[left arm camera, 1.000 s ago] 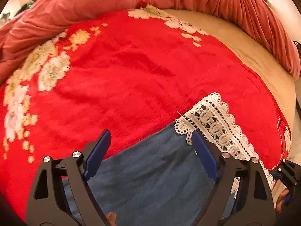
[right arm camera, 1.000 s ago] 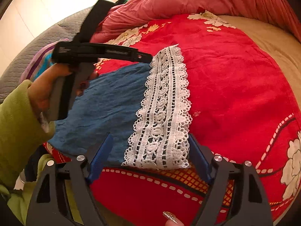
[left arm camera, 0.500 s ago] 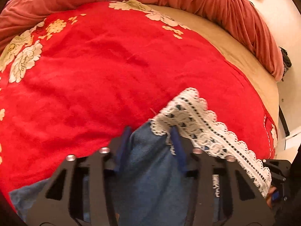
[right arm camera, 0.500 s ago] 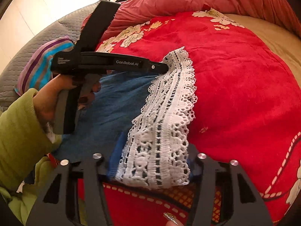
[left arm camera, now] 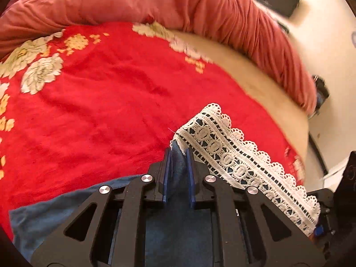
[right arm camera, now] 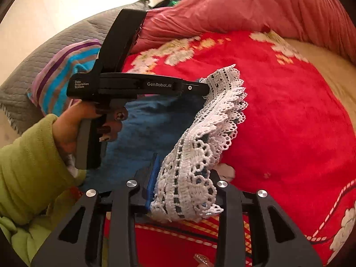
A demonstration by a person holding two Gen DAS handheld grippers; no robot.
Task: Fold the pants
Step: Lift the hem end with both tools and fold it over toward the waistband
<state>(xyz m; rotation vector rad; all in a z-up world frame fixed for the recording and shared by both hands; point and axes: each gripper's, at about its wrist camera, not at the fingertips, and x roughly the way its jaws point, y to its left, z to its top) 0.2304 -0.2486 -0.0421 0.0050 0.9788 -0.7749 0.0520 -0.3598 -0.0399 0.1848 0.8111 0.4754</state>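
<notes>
Blue pants (left arm camera: 44, 218) with a white lace hem (left arm camera: 233, 155) lie on a red flowered blanket (left arm camera: 100, 111). My left gripper (left arm camera: 178, 153) is closing, its blue pads pinching the blue cloth at the hem's far corner. From the right wrist view this left gripper (right arm camera: 207, 87) holds that corner lifted, over the pants (right arm camera: 138, 133). My right gripper (right arm camera: 182, 171) is closing too, with the near end of the lace hem (right arm camera: 222, 111) bunched between its pads and raised off the blanket (right arm camera: 289, 122).
A rolled pink quilt (left arm camera: 200, 6) runs along the bed's far side, with beige sheet beside it. A striped pillow (right arm camera: 62, 71) and grey quilted cover (right arm camera: 44, 51) lie at the left. A hand (right arm camera: 73, 120) in a green sleeve (right arm camera: 29, 155) holds the left gripper.
Both grippers went from wide open around the hem to closed on it. The lace hem has bunched up and lifted off the blanket at both ends.
</notes>
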